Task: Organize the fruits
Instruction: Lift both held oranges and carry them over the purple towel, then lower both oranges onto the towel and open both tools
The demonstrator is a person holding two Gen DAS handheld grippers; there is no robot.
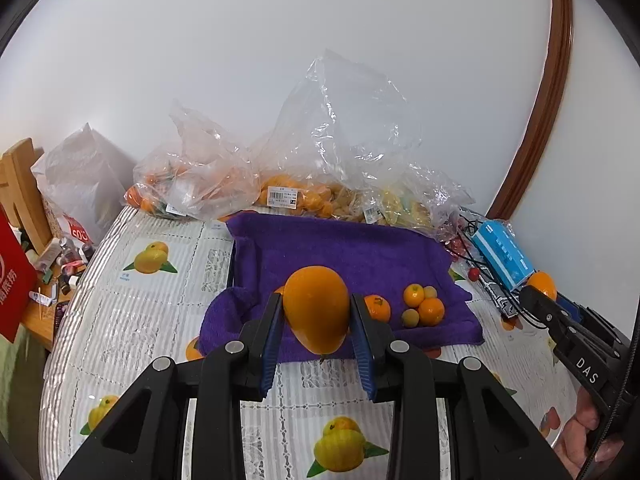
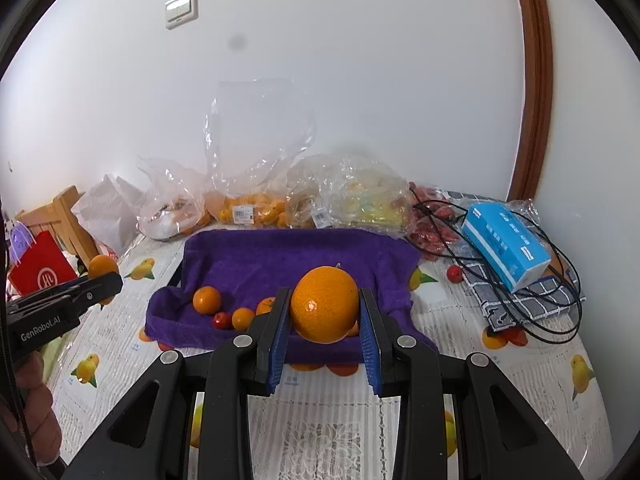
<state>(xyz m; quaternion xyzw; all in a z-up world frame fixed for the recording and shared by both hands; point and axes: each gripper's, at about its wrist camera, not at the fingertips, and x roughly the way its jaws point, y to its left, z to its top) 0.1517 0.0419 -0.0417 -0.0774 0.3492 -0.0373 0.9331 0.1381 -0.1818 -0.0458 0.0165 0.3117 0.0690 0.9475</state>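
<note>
Fingers (image 1: 276, 320) of your left gripper (image 1: 316, 320) clamp the mango (image 1: 316, 308), long axis upright; your right gripper (image 2: 325, 312) clamps an orange (image 2: 324, 304). Beyond and probably below both lies the purple towel (image 1: 360, 248).

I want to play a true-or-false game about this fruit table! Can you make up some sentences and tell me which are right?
1. The left gripper holds an egg-shaped orange fruit. True.
2. The right gripper is empty. False: it is shut on a round orange.
3. The towel on the table is green. False: it is purple.
4. Small fruits lie on the towel. True.
5. The blue box sits on the towel. False: it lies off to the side, on a checked cloth among black cables.
6. Clear plastic bags stand behind the towel, by the wall. True.
</note>
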